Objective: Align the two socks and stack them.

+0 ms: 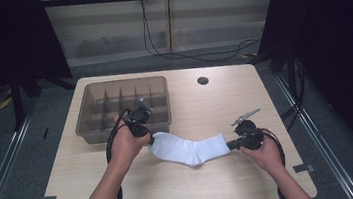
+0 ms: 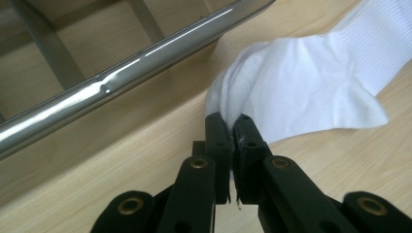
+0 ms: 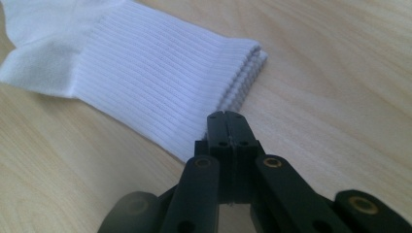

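Observation:
A white sock lies stretched across the wooden table, toe end left, ribbed cuff right. My left gripper is shut on the toe end. In the left gripper view white fabric is bunched up between the closed pads. My right gripper sits at the cuff end. In the right gripper view its jaws are pressed together at the near corner of the cuff, tip against the ribbed edge, with no fabric showing between them.
A brown plastic divider tray with several compartments stands at the back left, right behind my left hand; its shiny rim runs close to the left jaws. A round cable hole is in the table's far side.

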`<control>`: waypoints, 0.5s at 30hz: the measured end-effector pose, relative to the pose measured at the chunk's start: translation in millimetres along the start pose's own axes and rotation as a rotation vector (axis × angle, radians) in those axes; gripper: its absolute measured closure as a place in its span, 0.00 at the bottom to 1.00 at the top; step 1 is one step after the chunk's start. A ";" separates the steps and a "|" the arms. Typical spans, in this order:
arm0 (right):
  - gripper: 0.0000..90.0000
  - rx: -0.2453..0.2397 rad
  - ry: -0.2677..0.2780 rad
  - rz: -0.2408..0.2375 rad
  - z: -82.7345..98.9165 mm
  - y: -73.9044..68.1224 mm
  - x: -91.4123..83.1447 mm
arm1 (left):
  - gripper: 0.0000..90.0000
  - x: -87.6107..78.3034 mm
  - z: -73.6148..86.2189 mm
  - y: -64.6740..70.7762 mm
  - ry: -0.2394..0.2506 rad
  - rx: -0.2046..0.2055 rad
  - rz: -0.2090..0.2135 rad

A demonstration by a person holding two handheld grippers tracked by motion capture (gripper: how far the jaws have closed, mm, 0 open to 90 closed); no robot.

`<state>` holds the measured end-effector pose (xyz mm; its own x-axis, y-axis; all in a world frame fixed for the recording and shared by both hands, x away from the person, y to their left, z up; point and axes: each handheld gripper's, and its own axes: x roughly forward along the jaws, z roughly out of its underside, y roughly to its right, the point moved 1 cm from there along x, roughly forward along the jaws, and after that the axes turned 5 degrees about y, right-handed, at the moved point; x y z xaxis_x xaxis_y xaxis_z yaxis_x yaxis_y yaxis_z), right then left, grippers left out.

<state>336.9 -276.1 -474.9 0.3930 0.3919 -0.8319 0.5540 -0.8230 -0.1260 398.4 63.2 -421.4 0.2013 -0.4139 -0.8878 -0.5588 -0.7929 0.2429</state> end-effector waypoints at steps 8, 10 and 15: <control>1.00 -0.011 -0.009 -0.009 -0.3 -5.2 1.4 | 0.97 -4.3 -5.8 7.1 0.003 0.006 -0.003; 1.00 -0.010 -0.013 -0.011 -0.5 -6.8 1.5 | 0.97 -5.8 -7.3 9.4 0.005 0.009 0.000; 1.00 -0.025 -0.020 -0.023 -1.0 -9.8 3.4 | 0.97 -8.8 -11.4 15.4 0.006 0.021 0.003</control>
<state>333.5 -266.2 -476.0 0.3654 0.4017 -0.8397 0.5805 -0.8035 -0.1318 397.3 49.5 -405.4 0.2044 -0.4187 -0.8848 -0.5761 -0.7823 0.2371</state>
